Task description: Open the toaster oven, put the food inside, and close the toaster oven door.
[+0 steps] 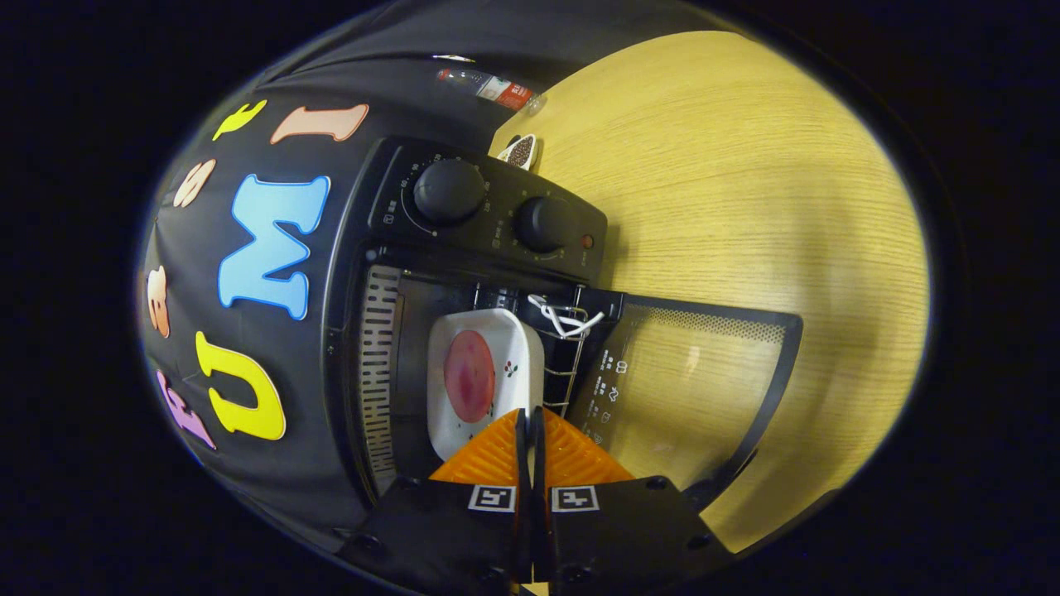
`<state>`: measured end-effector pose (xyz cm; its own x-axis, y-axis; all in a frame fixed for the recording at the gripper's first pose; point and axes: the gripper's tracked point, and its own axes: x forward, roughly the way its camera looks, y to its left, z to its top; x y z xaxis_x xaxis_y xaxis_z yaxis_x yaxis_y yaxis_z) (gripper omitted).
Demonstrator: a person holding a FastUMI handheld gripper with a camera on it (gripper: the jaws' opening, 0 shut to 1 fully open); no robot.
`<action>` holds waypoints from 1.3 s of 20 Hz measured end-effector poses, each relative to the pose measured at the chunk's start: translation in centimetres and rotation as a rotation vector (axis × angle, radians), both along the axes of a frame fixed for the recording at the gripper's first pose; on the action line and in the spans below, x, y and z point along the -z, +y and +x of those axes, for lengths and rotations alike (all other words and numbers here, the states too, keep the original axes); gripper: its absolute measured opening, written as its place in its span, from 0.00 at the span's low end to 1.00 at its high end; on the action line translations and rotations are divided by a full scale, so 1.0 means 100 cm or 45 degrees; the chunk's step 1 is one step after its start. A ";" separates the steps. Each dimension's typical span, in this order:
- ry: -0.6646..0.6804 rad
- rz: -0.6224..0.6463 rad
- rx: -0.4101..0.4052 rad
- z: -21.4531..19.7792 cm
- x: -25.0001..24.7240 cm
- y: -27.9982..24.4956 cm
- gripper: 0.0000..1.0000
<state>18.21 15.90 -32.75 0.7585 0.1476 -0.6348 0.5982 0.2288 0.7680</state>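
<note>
The black toaster oven with two round knobs [464, 273] stands on the pale wood-grain surface [745, 182], rotated in this tilted view, its glass door [696, 389] swung fully open. The white rectangular dish carrying a round pink slice of food [480, 377] already sits inside the cavity on the wire rack [567, 356]. The claw [530, 426] is pinched narrow at the dish's near rim; whether it grips that rim cannot be told. The step in hand seems to be letting go and backing out. Doing it well calls for withdrawing straight without dragging the dish, then pushing the door's outer edge until it closes.
</note>
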 end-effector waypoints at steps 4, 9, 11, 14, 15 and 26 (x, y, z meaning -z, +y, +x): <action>-0.052 0.022 -0.013 0.008 -0.004 0.010 0.04; -0.203 -0.007 -0.108 0.010 -0.030 0.011 0.53; -0.218 -0.100 -0.192 0.001 -0.034 0.007 0.75; -0.248 -0.183 -0.322 -0.016 -0.042 0.008 0.97; -0.254 -0.212 -0.364 -0.022 -0.045 0.008 0.97; -0.314 -0.658 -0.899 -0.088 -0.044 0.017 0.97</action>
